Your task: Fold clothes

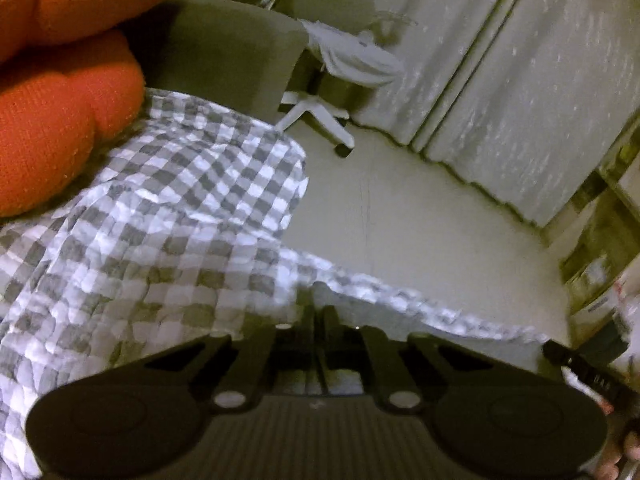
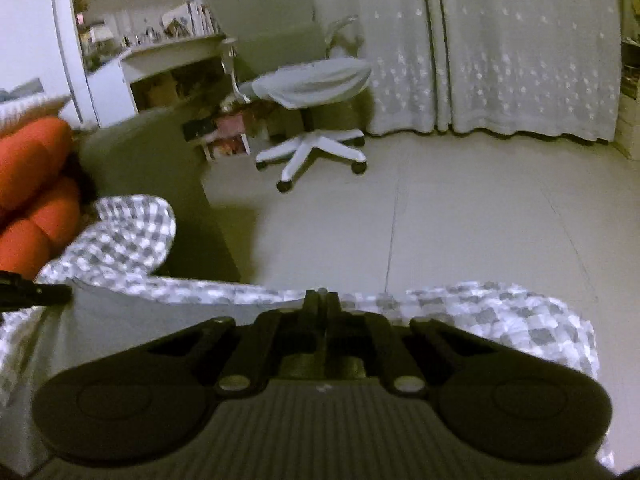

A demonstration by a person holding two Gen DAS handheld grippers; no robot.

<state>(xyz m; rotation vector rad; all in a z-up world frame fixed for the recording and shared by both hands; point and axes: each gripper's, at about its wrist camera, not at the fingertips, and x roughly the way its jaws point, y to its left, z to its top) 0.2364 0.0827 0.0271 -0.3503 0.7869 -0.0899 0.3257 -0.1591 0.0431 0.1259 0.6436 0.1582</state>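
Both your black two-finger grippers, left (image 1: 319, 312) and right (image 2: 321, 300), had pinched the grey-and-white checked cotton garment's (image 1: 168, 200) edge, draped over the bed's front edge. Keep tension even; lift together.

The left gripper (image 1: 319, 312) tilts downward, its jaws pressed together on the edge of the checked cloth (image 1: 168, 208). The right gripper (image 2: 322, 300) is angled down likewise, jaws closed on the same cloth's edge.
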